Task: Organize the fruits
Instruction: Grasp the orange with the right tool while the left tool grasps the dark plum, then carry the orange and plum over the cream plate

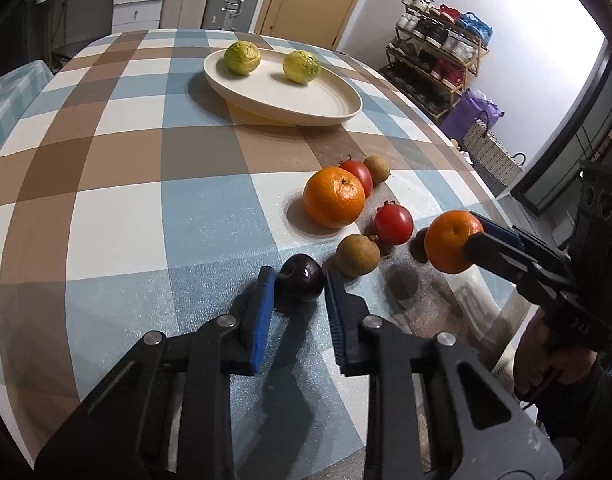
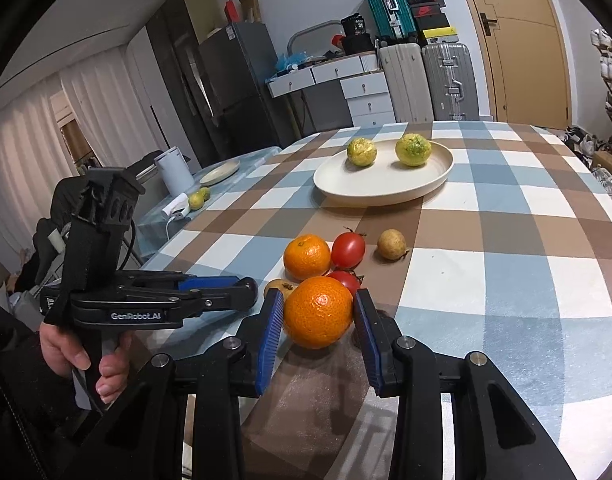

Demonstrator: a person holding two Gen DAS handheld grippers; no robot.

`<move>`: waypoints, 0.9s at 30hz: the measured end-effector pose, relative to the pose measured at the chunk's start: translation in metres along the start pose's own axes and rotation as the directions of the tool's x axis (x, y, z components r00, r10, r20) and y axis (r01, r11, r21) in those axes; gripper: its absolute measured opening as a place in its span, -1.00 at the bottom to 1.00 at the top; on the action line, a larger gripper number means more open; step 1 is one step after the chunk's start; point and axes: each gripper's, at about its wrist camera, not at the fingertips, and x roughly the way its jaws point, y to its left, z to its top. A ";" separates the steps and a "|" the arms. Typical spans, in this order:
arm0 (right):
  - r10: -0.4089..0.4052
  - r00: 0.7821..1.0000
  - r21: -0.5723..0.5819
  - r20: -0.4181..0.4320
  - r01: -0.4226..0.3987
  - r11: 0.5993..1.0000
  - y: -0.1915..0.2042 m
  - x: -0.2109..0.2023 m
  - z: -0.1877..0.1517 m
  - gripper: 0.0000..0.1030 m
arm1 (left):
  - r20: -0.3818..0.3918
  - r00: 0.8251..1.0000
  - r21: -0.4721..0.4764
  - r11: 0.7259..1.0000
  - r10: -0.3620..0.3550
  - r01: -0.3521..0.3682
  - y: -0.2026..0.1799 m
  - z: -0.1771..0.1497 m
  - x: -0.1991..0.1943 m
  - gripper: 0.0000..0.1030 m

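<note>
A dark purple plum [image 1: 300,277], glossy and round with a dimple at its stem end, is sitting on the surface [image 1: 146,208] between the blue ribbed pads of the left gripper [image 1: 300,280], whose jaws are standing narrow and pressing on both its flanks. The right gripper [image 2: 318,312] is holding a bright orange [image 2: 318,312] with pebbled, shiny skin, jaws clamped on its sides, lifted a little above the checked cloth of blue, brown and white squares. Loose on the surface near the two grippers are lying another orange [image 1: 334,197], two smooth red tomatoes [image 1: 393,224] with dark green stalks, and two matte brown, russet-skinned round fruits [image 1: 358,255], all clustered close together, some touching. Farther back a cream oval plate [image 1: 326,100], smooth and shallow-rimmed, is carrying two bumpy yellow-green citrus fruits [image 1: 242,58], set apart from one another. Both grippers are black, angular frames with metal pivot pins; each is pointing forward and down toward the fruit. In the right wrist view a hand [image 2: 86,354] is wrapping around the left gripper's handle from below, fingers curled, with the tool lying nearly level across the near edge of the surface. In the left wrist view the right gripper is reaching in from the right, a dark sleeve [image 1: 554,396] behind it.
</note>
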 end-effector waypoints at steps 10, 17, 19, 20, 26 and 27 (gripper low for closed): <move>0.009 1.000 -0.003 0.002 -0.009 1.000 -0.004 0.001 0.006 -0.29 | 0.027 0.999 0.020 1.000 -0.019 0.019 -0.004 0.007 -0.007 -0.57; 0.030 0.999 0.017 0.023 -0.030 0.999 -0.012 0.004 0.026 -0.29 | 0.071 0.997 0.018 1.000 -0.024 0.023 0.001 0.028 -0.018 -0.57; 0.044 0.999 0.019 0.027 -0.044 0.999 -0.015 0.006 0.031 -0.29 | 0.083 0.996 0.014 1.000 -0.027 0.026 0.004 0.036 -0.020 -0.57; 0.046 0.998 0.017 0.031 -0.046 0.999 -0.016 0.007 0.035 -0.29 | 0.088 0.996 0.011 1.000 -0.029 0.028 0.005 0.041 -0.021 -0.57; 0.050 0.998 0.042 0.037 -0.052 0.998 -0.029 0.018 0.059 -0.29 | 0.123 0.992 -0.001 0.999 -0.033 0.034 0.014 0.073 -0.023 -0.57; 0.051 0.998 0.046 0.039 -0.053 0.998 -0.031 0.020 0.063 -0.29 | 0.127 0.991 -0.003 0.999 -0.034 0.035 0.015 0.078 -0.023 -0.57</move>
